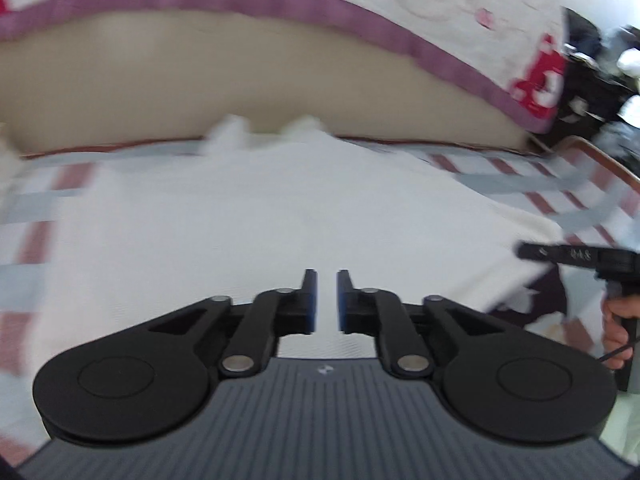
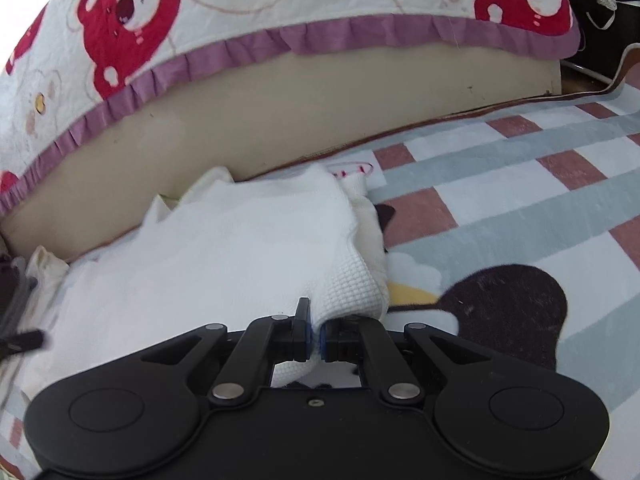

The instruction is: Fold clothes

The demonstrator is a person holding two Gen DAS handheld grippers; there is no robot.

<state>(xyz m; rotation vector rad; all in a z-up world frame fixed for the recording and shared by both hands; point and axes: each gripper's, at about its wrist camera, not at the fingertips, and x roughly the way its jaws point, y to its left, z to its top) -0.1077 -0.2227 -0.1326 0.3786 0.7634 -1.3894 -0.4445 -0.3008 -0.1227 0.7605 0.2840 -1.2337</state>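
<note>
Nearest in the right wrist view, the right gripper [image 2: 317,338] has its black jaws closed to a thin slit on the near corner of the white waffle-knit garment [image 2: 224,256], a fold of the cloth pinched between the blue pads and bulging just beyond them; the left gripper [image 1: 326,300] hangs above the middle of the same garment [image 1: 248,232] with its jaws parted by a narrow gap and nothing between them, though that view is blurred; at its right edge a hand [image 1: 620,320] grips the handle of the other tool; the garment lies spread over a checked rug of pale blue, white and brick-red squares [image 2: 520,184], a dark brown penguin figure [image 2: 508,312] woven into the rug just to the right of the held corner; beyond the garment's far edge rises the beige side of a bed [image 2: 280,112], and over it hangs a white quilt with red bears and a purple frill [image 2: 248,12].
</note>
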